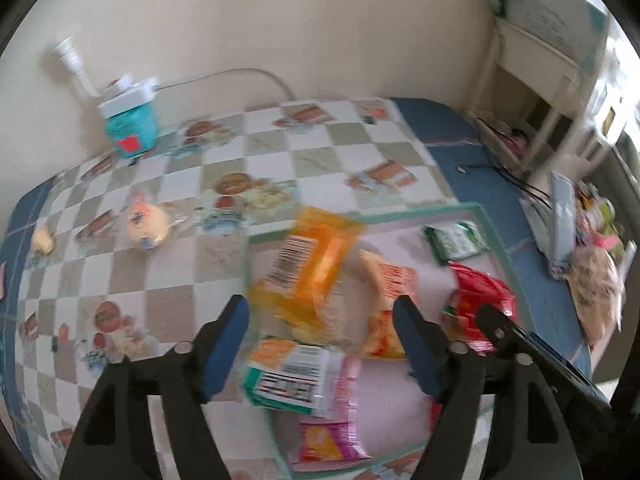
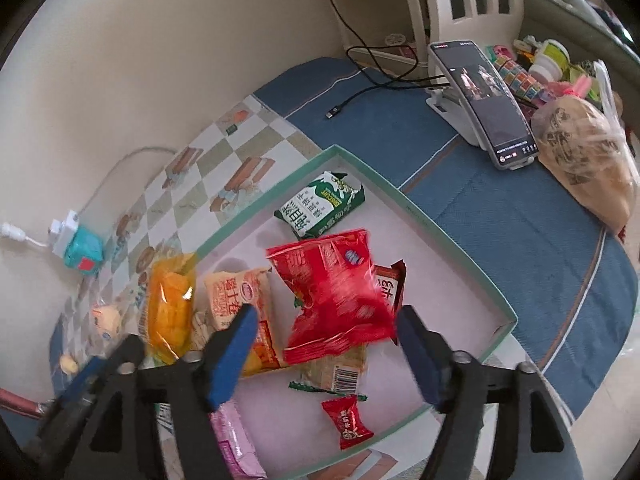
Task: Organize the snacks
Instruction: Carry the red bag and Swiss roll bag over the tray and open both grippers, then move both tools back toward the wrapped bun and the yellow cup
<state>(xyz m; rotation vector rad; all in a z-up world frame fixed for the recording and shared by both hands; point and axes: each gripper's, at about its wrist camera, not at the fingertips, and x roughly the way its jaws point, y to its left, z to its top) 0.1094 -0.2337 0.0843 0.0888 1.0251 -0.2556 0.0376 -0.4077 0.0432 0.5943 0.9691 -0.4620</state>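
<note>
A shallow green-rimmed box (image 1: 486, 216) (image 2: 452, 240) holds several snack packs. My left gripper (image 1: 322, 316) is open above an orange pack (image 1: 310, 264) that lies over the box's left rim, blurred. My right gripper (image 2: 326, 322) is open around a red pack (image 2: 332, 292), also blurred; I cannot tell whether it touches the fingers. The box also holds a green biscuit pack (image 2: 320, 204) (image 1: 456, 240), a peach-orange pack (image 2: 236, 300), a small red candy (image 2: 348, 420) and a pink pack (image 1: 328, 432). Two wrapped buns (image 1: 146, 222) (image 1: 42, 240) lie on the checkered cloth outside the box.
A teal box with a white plug (image 1: 130, 124) stands by the wall. A phone on a stand (image 2: 484, 100), cables (image 2: 360, 60) and a brown plastic bag (image 2: 588, 160) sit on the blue cloth at the right. The other gripper (image 1: 520, 344) shows beside my left one.
</note>
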